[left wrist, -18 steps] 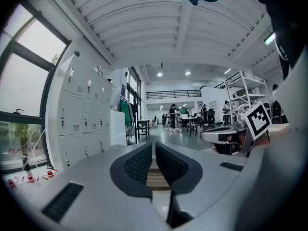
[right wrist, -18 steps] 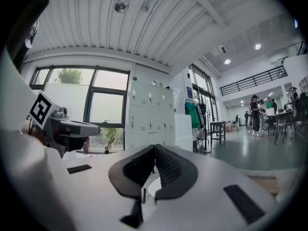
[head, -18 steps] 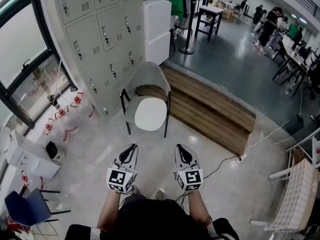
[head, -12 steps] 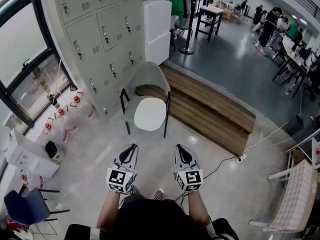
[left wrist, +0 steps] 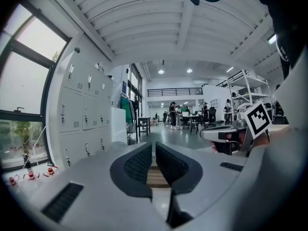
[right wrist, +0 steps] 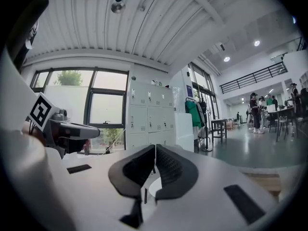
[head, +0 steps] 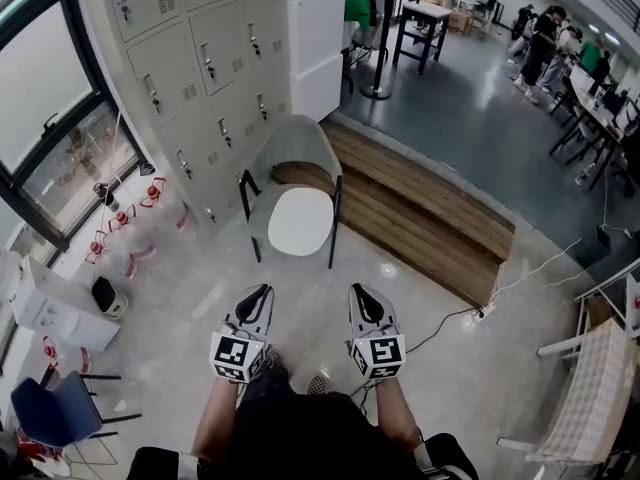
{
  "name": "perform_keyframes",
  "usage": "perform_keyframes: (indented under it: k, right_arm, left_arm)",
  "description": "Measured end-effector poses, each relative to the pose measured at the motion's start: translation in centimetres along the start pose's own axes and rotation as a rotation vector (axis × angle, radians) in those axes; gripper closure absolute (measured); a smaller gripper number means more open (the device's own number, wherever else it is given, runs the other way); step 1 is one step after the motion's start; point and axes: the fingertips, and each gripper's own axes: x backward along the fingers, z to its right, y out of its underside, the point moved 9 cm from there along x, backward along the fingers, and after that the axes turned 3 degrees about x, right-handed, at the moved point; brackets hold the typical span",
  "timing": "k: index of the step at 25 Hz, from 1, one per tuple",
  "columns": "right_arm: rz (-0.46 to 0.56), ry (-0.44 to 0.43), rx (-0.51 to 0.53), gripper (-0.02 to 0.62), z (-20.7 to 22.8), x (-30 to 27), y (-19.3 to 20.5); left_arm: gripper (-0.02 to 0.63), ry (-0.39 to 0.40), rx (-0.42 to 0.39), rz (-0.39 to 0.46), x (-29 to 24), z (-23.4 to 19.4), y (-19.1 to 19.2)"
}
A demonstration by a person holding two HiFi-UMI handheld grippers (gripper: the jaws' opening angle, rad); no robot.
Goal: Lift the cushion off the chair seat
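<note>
A grey shell chair (head: 292, 153) with black legs stands on the pale floor ahead, in front of the lockers. A white oval cushion (head: 300, 221) lies flat on its seat. Both grippers are held side by side low in the head view, well short of the chair and pointing toward it. My left gripper (head: 264, 291) (left wrist: 154, 146) is shut with nothing between its pads. My right gripper (head: 358, 290) (right wrist: 155, 148) is shut too, and empty. A sliver of the white cushion (right wrist: 153, 188) shows under the right jaws.
Grey lockers (head: 190, 68) and a white cabinet (head: 315, 48) stand behind the chair. A wooden step (head: 420, 218) runs to its right. A cable and power strip (head: 480, 316) lie on the floor. Red-capped bottles (head: 120, 228) line the window; a blue chair (head: 50, 413) stands lower left.
The head view has shifted slightly, so the chair sits a little higher in the picture. Both grippers stay shut and side by side as before.
</note>
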Motion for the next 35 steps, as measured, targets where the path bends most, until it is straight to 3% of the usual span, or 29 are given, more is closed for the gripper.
perform_keyframes:
  k: [11,22,35]
  right_arm:
    - [-0.026,0.048,0.014,0.565,2.2,-6.8,0.3]
    - [-0.064,0.173,0.009,0.566,3.4,-18.2,-1.4]
    - [-0.135,0.292,-0.003,0.566,1.3,-29.3,-1.7]
  left_arm:
    - [0.568,0.057,0.000,-0.005,-7.3,-4.9,-0.4]
    - [0.568,0.187,-0.011,-0.010,-18.1,-15.0,-3.0]
    - [0.568,0.325,-0.029,-0.057,-25.6,-26.0,-1.9]
